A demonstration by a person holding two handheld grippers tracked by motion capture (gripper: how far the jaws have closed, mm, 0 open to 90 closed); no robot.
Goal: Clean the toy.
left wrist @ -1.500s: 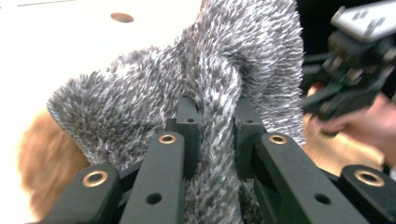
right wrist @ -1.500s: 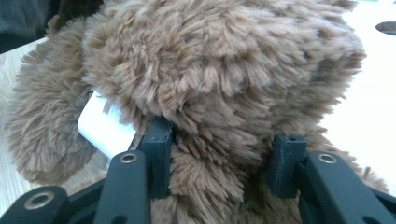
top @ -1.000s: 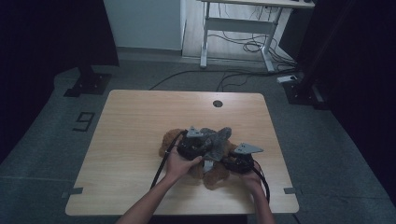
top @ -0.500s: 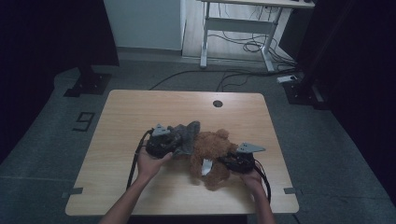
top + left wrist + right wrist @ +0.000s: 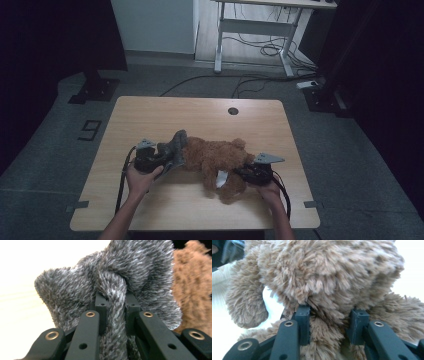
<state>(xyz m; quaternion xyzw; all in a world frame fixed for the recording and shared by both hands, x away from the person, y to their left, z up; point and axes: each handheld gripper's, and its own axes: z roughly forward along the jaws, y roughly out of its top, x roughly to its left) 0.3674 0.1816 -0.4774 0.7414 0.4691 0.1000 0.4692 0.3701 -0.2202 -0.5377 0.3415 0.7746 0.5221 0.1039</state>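
Teddy bear (image 5: 215, 159) losing its grey fleece (image 5: 172, 150) | left tongs (image 5: 165, 159), clenched on fleece, dragging it off leftward | right tongs (image 5: 240, 172) pinning bear on worktop (image 5: 200, 112) | undressing nearly done.

We see a light wooden table (image 5: 165, 115) with rounded corners and a small round dark hole (image 5: 233, 110) near the middle of its far edge. On its nearer half lies a brown plush bear (image 5: 215, 159), stretched sideways across the boards (a white tag (image 5: 221, 179) shows on its underside). A piece of grey furry cloth (image 5: 175, 148) sits at the bear's left end, touching it. The rest of the tabletop shows bare wood grain. The table stands on a grey floor (image 5: 350, 165).
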